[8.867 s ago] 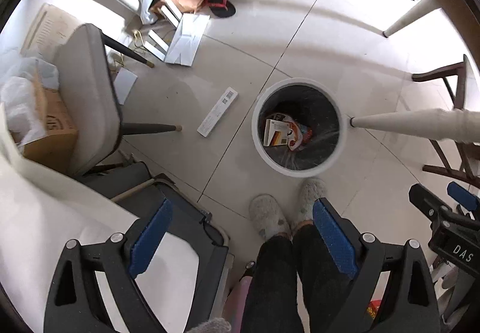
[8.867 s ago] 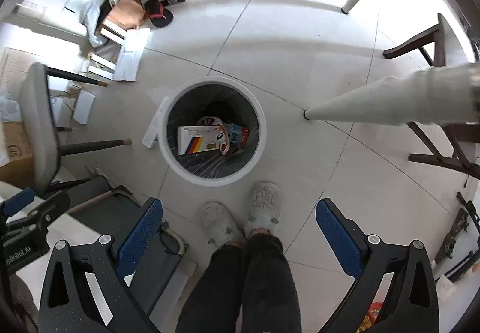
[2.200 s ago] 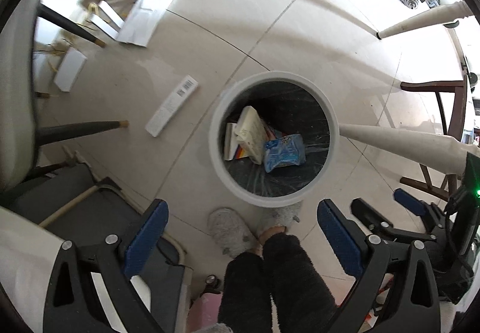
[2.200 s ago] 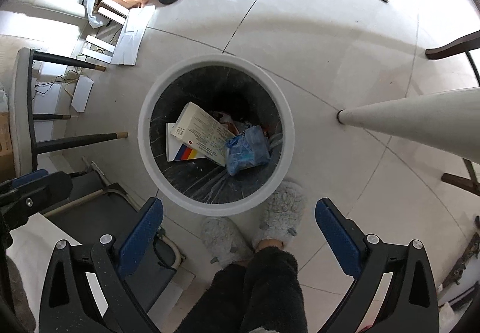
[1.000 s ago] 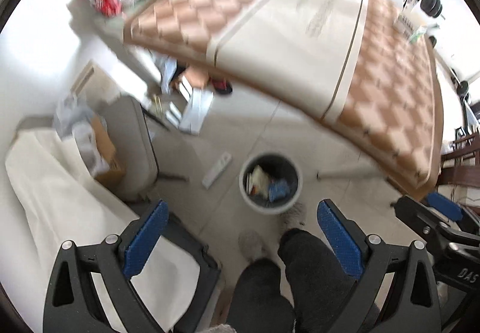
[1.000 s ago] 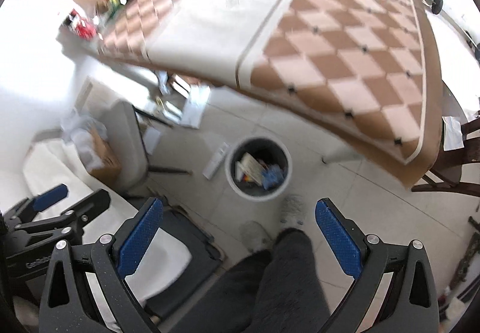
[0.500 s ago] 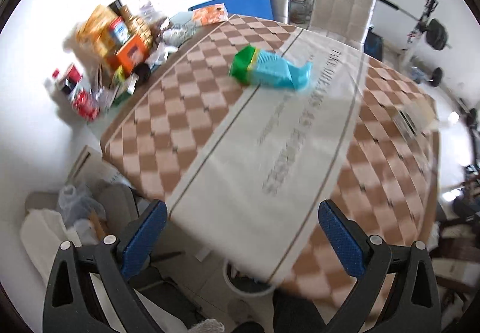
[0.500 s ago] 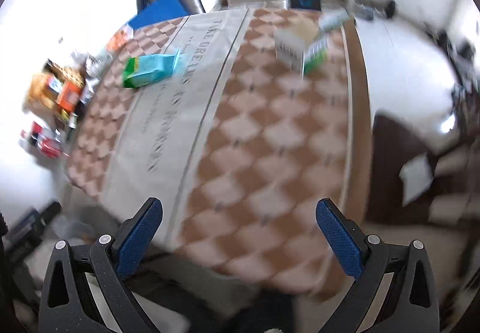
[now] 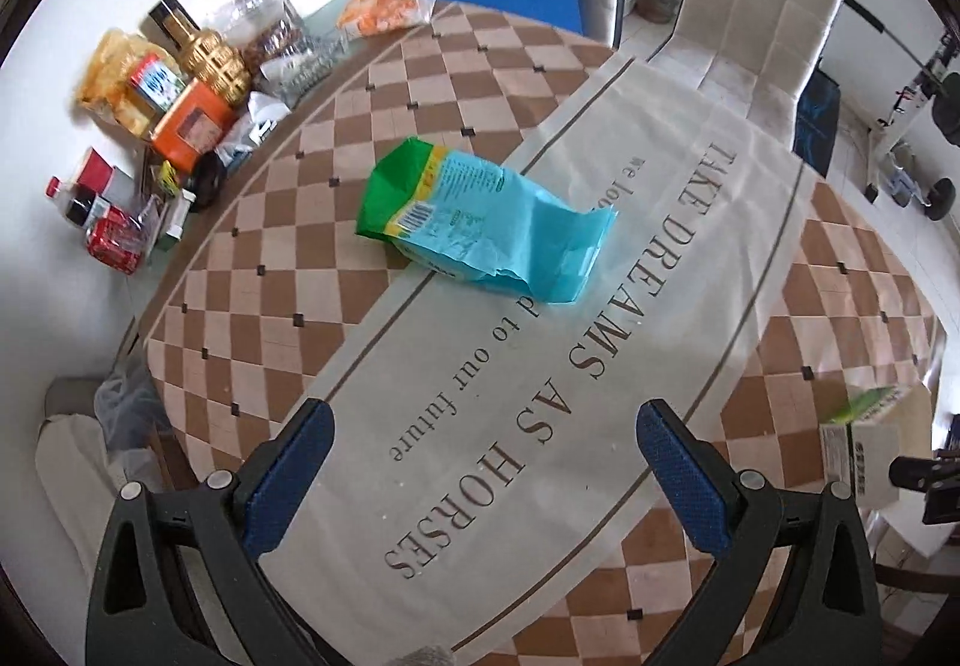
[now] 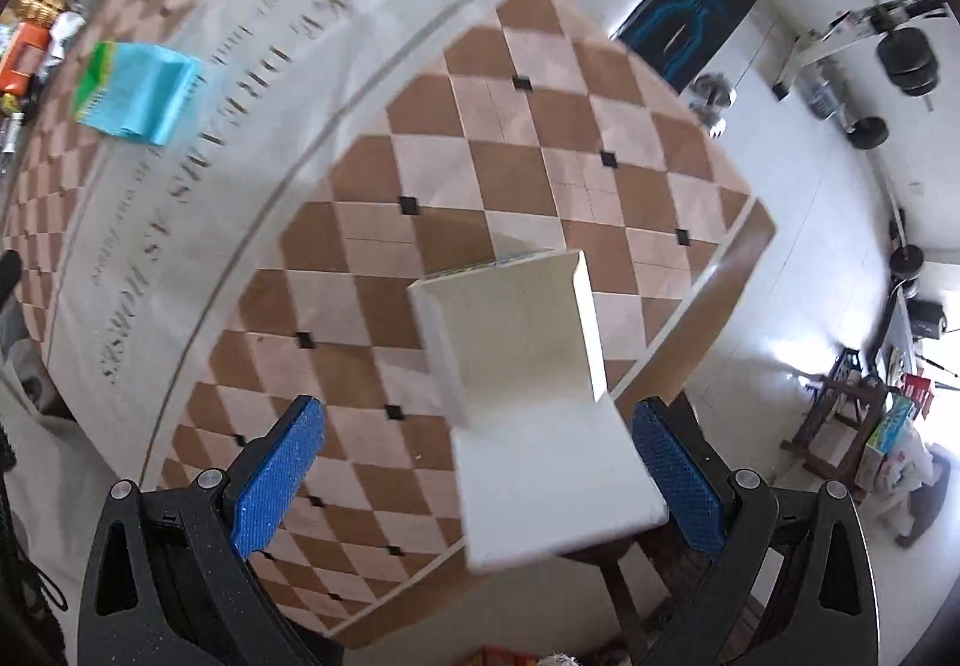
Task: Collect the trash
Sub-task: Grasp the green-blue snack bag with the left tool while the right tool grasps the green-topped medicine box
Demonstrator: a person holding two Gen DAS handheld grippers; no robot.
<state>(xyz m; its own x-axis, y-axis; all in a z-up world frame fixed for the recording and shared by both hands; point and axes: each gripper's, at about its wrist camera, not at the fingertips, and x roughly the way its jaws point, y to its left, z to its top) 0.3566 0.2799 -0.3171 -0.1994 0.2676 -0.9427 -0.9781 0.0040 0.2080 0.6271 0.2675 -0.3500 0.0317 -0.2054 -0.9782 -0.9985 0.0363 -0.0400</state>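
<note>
A crumpled, glossy turquoise-and-green plastic snack bag [image 9: 480, 222] lies flat on the table, straddling the edge between the brown-and-cream diamond-checked tablecloth [image 9: 312, 222] and the smooth cream runner printed with grey lettering [image 9: 576, 342]. An opened white cardboard box [image 10: 528, 366], matte and sharp-edged with one flap folded out towards the camera, sits near the table's corner on the checked cloth.

The left wrist view shows the bag sharply and the clutter along the far left edge of the table: a gold ribbed bottle [image 9: 210, 60], an orange carton [image 9: 192, 126], a clear glass bottle [image 9: 252, 6] and a red packet [image 9: 114, 246]; the box appears there only as a blurred shape at the right edge. The right wrist view is motion-blurred on the bag but gives the box's pale inside clearly.

The left gripper [image 9: 480, 480] has its jaws spread wide, its textured blue pads [image 9: 288, 474] over the runner, holding nothing, the bag well ahead of it. The right gripper [image 10: 474, 468] is equally wide apart and empty, the box's flap lying between its pads; I cannot tell whether the right pad touches it.
</note>
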